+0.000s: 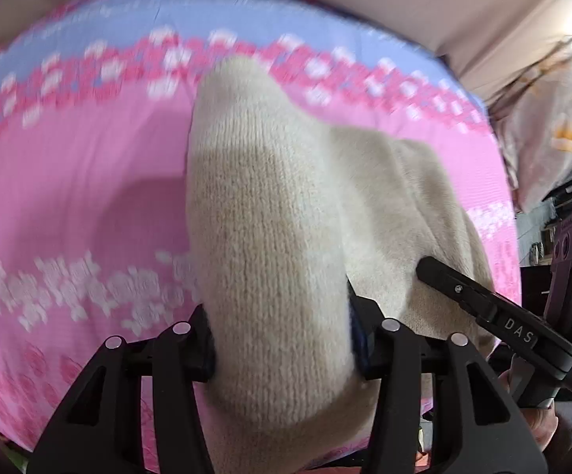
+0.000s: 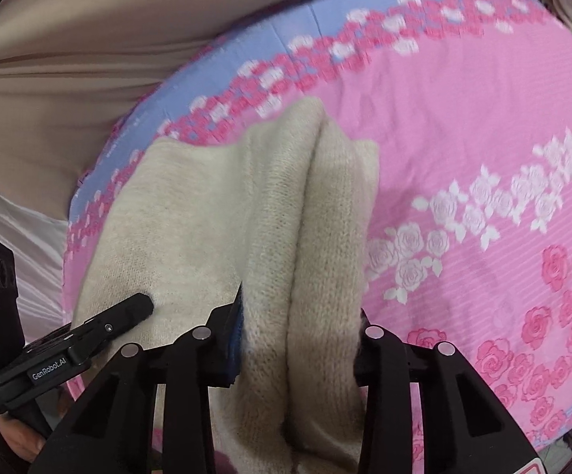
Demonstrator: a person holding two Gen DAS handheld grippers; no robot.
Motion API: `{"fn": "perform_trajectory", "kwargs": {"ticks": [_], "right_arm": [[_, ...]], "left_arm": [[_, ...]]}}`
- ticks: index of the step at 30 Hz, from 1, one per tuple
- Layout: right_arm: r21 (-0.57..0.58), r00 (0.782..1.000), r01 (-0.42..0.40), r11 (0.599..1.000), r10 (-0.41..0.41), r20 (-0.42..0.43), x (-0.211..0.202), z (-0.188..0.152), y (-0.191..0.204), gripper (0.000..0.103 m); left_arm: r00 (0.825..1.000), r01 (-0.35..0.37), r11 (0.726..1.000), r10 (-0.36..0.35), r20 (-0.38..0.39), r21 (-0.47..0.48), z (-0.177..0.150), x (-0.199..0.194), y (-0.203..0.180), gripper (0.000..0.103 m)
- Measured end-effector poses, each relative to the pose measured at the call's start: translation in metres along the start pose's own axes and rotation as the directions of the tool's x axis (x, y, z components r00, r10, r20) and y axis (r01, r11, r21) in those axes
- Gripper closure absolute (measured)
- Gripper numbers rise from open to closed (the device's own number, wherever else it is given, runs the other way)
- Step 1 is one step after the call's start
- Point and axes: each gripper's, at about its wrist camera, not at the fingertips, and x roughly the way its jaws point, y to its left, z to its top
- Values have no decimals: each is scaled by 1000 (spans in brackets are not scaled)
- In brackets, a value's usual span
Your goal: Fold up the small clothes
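Note:
A cream knitted garment [image 1: 262,213] hangs bunched over the pink flowered bed sheet [image 1: 68,197]. My left gripper [image 1: 282,339] is shut on a thick fold of it. In the right wrist view the same cream garment [image 2: 286,205] shows as two folds side by side, and my right gripper [image 2: 297,343] is shut on them. The right gripper's finger [image 1: 463,292] shows at the right of the left wrist view, against the knit. The left gripper's finger [image 2: 120,316] shows at the lower left of the right wrist view. Both hold the garment close together above the sheet.
The sheet [image 2: 463,138] has a blue band and rose pattern toward its far edge. Beige fabric [image 2: 88,39] lies beyond the bed. A patterned pillow [image 1: 550,130] sits at the right edge of the left wrist view, with dark clutter below it.

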Motion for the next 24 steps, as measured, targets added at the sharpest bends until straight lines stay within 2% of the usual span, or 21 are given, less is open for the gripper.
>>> {"fn": "perform_trajectory", "kwargs": {"ticks": [6,12,18,24], "right_arm": [[-60,989,-12,998,21,148,-61,21,37,68],[-147,963,-39,988,76,260,-105,41,88,68],[-254,944,-67,965,144,298,-112,52,154,68],[-350,939,-93,932,198,280,-94,56,219,68]], "left_arm": [[992,52,997,-58,116,55,19,-60,-11,56],[963,46,994,-71,259,101,38,-121,-7,55],[931,22,996,-53,362,90,51,-173,28,55],[903,-24,999,4,430,42,51,-208,78,55]]}}
